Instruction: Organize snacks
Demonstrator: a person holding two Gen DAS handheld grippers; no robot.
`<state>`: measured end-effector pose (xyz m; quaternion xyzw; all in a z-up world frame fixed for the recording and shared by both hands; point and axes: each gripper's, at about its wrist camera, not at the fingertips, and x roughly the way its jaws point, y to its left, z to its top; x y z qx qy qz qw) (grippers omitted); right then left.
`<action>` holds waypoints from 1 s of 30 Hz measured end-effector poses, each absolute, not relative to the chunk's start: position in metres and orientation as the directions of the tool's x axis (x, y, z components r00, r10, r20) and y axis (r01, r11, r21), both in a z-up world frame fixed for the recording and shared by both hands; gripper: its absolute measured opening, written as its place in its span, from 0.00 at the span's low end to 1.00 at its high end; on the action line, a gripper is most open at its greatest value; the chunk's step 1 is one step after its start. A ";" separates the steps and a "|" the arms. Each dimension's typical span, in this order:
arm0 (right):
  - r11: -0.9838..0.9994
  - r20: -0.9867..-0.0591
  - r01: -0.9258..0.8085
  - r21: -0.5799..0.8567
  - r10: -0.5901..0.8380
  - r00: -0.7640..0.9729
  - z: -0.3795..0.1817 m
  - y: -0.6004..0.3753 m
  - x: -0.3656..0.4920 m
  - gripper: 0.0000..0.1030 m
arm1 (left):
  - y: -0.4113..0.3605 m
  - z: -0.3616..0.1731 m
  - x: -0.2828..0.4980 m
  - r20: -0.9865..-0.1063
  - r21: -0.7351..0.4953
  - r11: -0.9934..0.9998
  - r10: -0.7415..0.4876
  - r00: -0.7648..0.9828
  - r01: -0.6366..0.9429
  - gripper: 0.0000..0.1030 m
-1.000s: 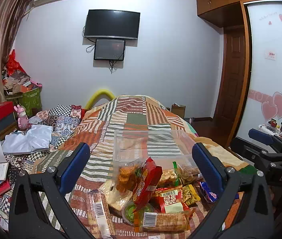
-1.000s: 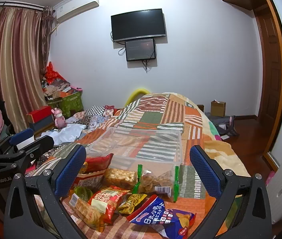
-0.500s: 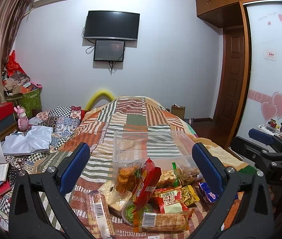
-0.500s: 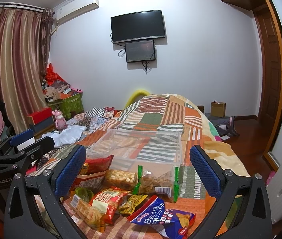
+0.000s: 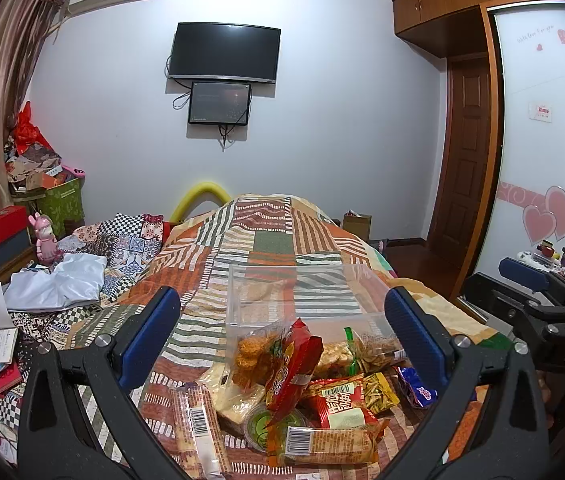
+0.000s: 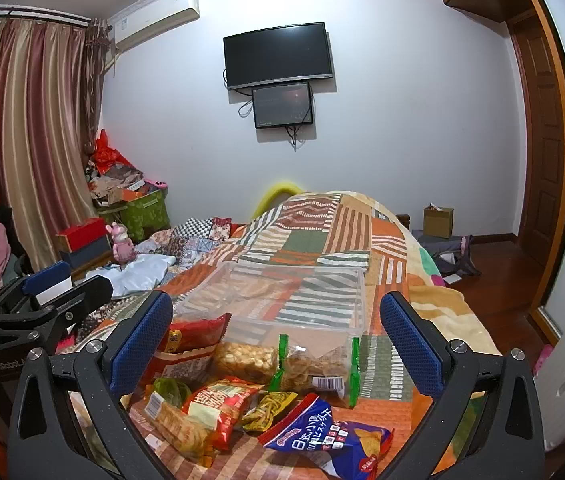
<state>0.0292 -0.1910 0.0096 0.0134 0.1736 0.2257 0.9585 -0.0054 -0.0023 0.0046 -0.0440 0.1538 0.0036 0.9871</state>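
Both claws are held above the near end of the bed, and nothing is gripped; the left claw is spread wide with its blue pads apart, and the right claw is likewise spread and empty. A heap of snack packets is seen lying on the patchwork quilt just before them; a clear plastic bin is set directly behind the heap, touching its far packets, and appears to hold nothing yet. In the right wrist view a blue chip bag is found nearest, with a red packet to its left and a green-edged bag leaning against the bin wall; in the left wrist view a tall red bag stands up in the middle of the heap.

The step in hand is judged to be the approach, before any first pick; sorting has seemingly not been started. For the next move, one claw must be lowered over a single packet at the heap's edge and pressed on its crimped seam; the packet must then be lifted over the bin's near wall.
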 end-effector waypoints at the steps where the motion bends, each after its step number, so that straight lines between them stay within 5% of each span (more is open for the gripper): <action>1: 0.898 -0.327 -0.429 0.104 0.438 0.838 0.010 -0.191 0.029 1.00 | -0.002 0.004 -0.006 -0.304 -0.086 0.996 -0.007 0.953 -0.021 1.00; 30: 0.896 -0.325 -0.430 0.110 0.441 0.836 0.012 -0.190 0.026 1.00 | -0.002 0.006 -0.007 -0.308 -0.090 0.996 -0.011 0.951 -0.018 1.00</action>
